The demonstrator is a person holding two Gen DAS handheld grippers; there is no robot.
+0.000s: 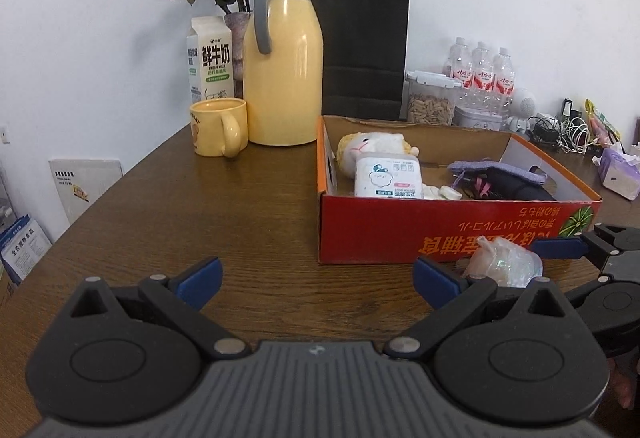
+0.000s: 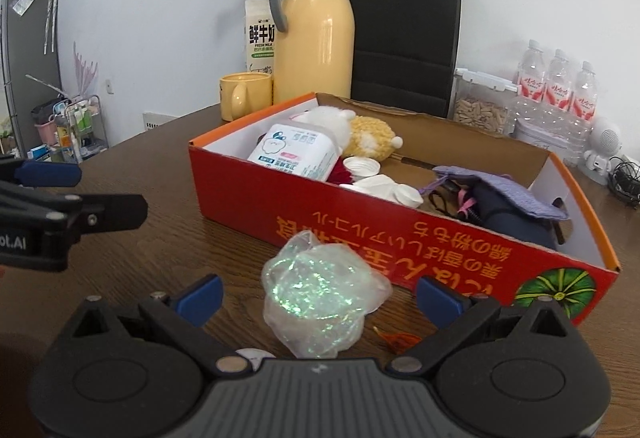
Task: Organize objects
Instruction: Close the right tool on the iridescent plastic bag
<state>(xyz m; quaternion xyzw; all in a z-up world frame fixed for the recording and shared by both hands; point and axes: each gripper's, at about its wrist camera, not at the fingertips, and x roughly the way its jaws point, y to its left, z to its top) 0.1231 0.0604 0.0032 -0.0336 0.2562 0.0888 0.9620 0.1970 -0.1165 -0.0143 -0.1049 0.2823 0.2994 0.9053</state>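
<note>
Nearest the right wrist camera, the right gripper (image 2: 318, 298) has its jaws spread wide on either side of a crumpled clear plastic bag with iridescent green glitter (image 2: 320, 294), which lies on the dark brown wooden worktop (image 2: 160, 238) just in front of the red cardboard box with an orange rim (image 2: 360, 222); the bag is not yet clamped. Off to its left, the left gripper (image 1: 318, 280) hovers over bare wood, jaws wide and holding nothing. Judging by this, the step in hand is picking up the bag; next the right jaws need to close on the bag, lift it clear of the box's front wall and release it inside, beside the white cotton-swab tub (image 2: 298, 152) and the purple knitted pouch (image 2: 504, 194)
</note>
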